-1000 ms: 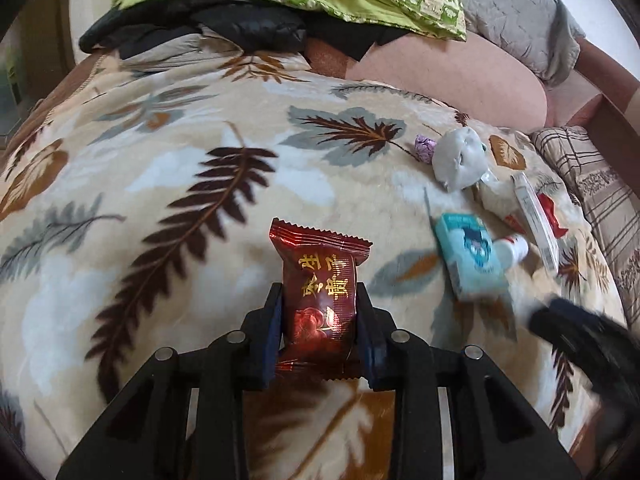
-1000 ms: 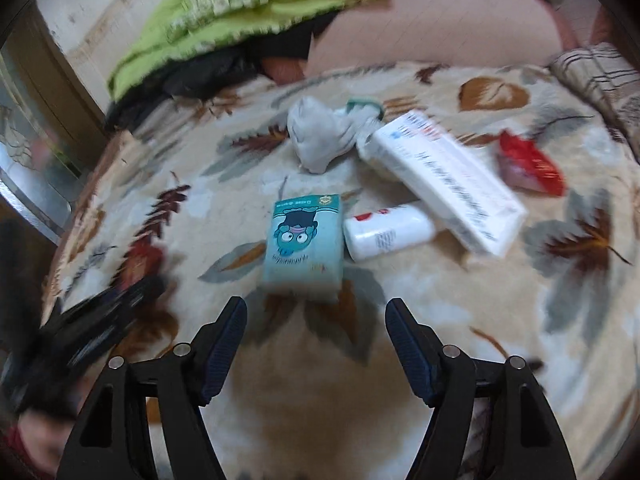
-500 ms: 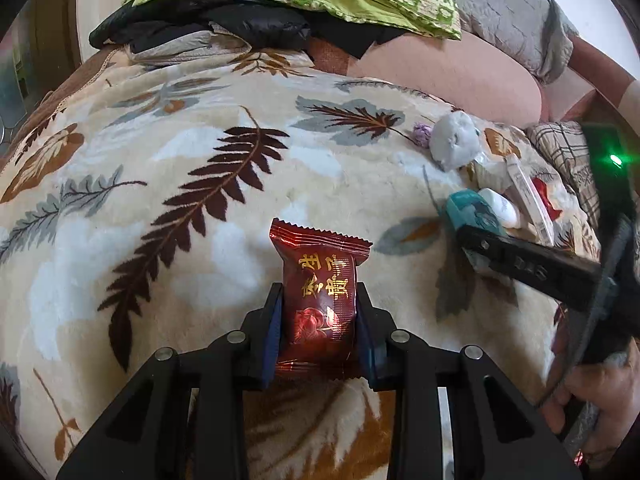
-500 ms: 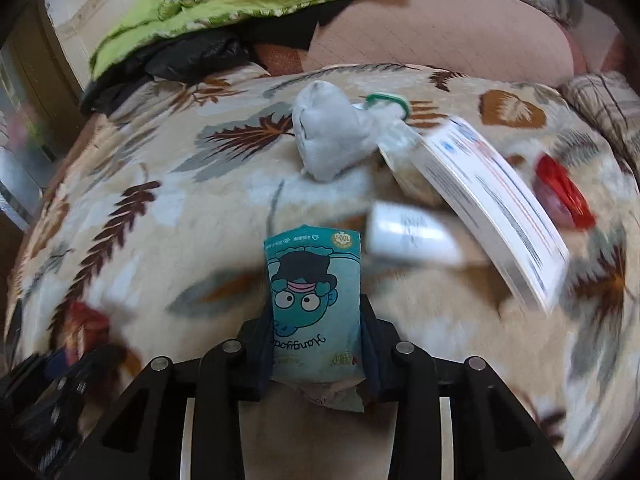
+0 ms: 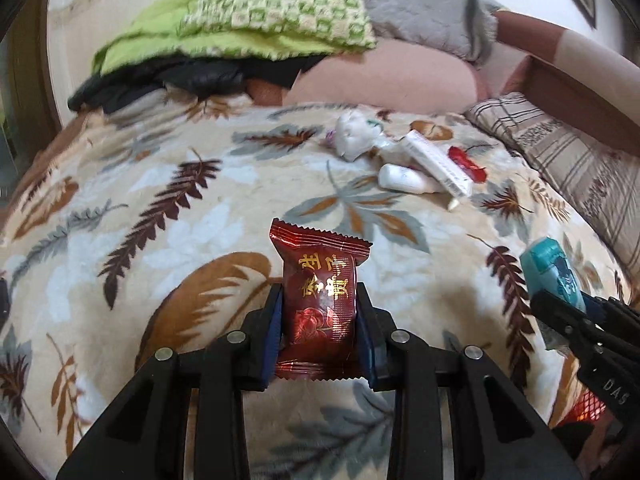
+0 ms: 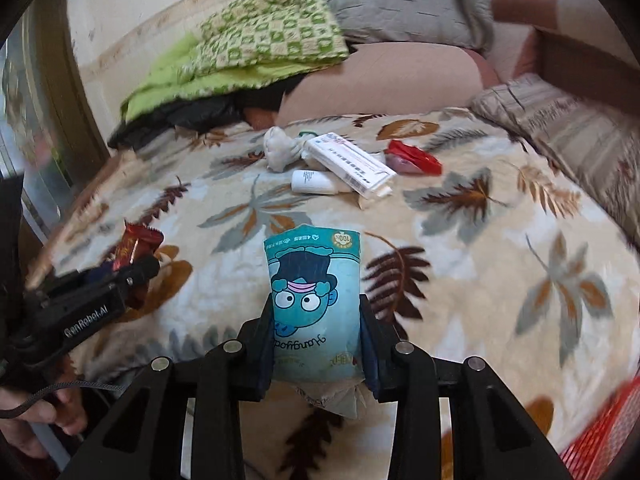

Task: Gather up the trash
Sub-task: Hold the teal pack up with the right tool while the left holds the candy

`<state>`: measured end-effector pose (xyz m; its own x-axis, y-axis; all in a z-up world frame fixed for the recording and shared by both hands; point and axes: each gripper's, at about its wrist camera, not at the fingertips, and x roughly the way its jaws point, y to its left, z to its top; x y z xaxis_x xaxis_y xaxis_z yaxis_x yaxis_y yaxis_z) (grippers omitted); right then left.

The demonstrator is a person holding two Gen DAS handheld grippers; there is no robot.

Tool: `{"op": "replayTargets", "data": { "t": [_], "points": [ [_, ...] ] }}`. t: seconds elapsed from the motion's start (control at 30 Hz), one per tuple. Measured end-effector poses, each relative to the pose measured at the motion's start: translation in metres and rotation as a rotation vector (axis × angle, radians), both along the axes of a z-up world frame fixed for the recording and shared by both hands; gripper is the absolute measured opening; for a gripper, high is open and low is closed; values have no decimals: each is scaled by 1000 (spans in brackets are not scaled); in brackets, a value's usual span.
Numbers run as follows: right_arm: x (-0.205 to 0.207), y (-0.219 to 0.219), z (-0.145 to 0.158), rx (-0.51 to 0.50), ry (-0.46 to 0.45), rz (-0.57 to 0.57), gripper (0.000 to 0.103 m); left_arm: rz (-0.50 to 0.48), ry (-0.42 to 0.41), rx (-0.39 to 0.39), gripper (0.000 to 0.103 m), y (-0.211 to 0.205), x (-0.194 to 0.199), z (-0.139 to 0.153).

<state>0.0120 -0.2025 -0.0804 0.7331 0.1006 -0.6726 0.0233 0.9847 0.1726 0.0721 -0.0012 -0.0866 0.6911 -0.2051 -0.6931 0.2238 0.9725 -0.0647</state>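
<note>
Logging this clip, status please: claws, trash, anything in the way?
Left claw shut on red candy wrapper. Right claw shut on blue tissue pack. White box, small bottle, crumpled tissue not yet collected from blanket. Nothing blocking.

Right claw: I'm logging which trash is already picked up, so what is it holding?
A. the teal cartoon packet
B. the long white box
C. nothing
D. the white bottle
A: the right claw is shut on the teal packet, while the bottle and box lie on the blanket.
</note>
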Motion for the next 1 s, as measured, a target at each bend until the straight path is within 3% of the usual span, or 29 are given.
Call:
{"op": "replayTargets", "data": {
  "t": [0.3, 0.53, 1.0],
  "points": [
    [-11, -3, 5, 3, -46, -44, 39, 25, -89, 48, 31, -3, -37, 5],
    [-27, 3, 11, -43, -81, -46, 39, 34, -102, 54, 31, 1, -44, -2],
    [-31, -15, 12, -8, -85, -87, 39, 26, -133, 56, 31, -2, -49, -3]
  ]
}}
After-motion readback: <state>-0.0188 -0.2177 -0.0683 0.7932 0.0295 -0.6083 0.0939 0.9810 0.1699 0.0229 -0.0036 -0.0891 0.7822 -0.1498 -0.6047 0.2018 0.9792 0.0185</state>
